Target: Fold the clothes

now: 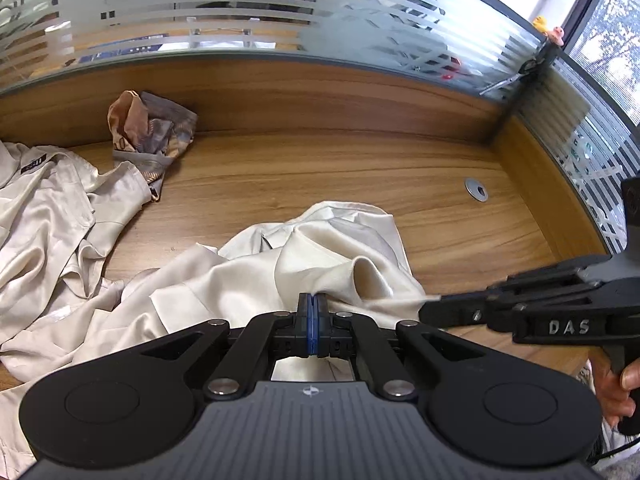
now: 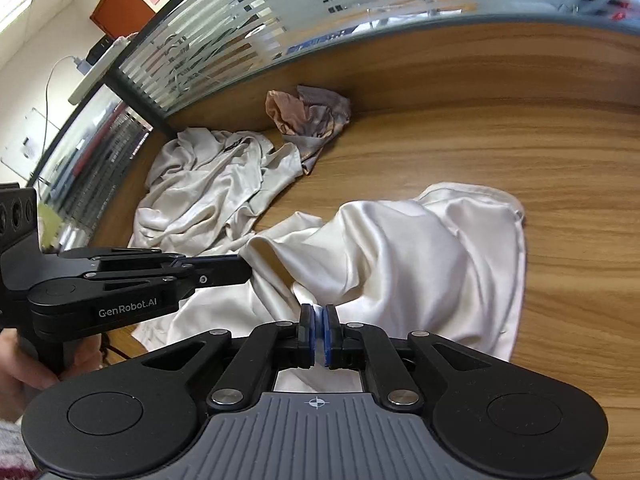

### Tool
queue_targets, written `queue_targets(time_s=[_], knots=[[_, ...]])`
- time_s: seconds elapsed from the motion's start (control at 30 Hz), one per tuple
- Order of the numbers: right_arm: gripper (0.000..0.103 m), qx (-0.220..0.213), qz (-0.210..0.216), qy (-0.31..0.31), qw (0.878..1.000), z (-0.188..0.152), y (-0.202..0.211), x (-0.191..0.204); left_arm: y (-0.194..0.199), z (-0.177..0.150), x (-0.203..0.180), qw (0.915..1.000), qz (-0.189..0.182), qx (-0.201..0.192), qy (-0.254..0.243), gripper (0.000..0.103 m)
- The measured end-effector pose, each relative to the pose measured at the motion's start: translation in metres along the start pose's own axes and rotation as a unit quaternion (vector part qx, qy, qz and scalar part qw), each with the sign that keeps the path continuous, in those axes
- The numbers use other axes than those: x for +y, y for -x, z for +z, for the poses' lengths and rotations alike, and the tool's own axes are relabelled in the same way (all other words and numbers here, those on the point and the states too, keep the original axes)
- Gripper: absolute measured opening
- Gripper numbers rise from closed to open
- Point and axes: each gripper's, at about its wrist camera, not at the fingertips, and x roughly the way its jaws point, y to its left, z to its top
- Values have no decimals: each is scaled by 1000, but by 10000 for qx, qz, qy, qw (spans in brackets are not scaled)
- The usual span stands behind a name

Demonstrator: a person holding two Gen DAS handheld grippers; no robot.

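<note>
A cream satin garment (image 1: 328, 256) lies crumpled on the wooden desk (image 1: 360, 168); it also shows in the right wrist view (image 2: 420, 252). My left gripper (image 1: 312, 300) is shut on a fold of its near edge. My right gripper (image 2: 318, 312) is shut on the same garment's near edge, beside the left one. The right gripper enters the left wrist view from the right (image 1: 428, 312). The left gripper enters the right wrist view from the left (image 2: 240, 268).
A second cream garment (image 2: 208, 192) is heaped at the desk's left. A crumpled brown-grey patterned cloth (image 1: 154, 136) lies by the back panel. Frosted striped glass partitions (image 1: 280, 12) bound the back and sides. A metal cable grommet (image 1: 477, 190) sits at right.
</note>
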Motion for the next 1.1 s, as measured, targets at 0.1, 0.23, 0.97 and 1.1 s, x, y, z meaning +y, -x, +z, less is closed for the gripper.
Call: queue_targets(time_s=[0.1,0.23,0.97,1.1], knots=[[9,-59,-92,204,9997,2,2,6,-2,-3,-1,10000,18,42,-85,0],[23,11,-208,520,9984,5,-7,13,-3,-7,1,9999,8,83,-88,0],[4,216,-163,1236,9920,21,-48,31,8,-15,0,9981,73,-60,-614,10],[4,258,-110,1564,9873,28,-42,40,15,-13,-5,9960,97,-214,-864,31]])
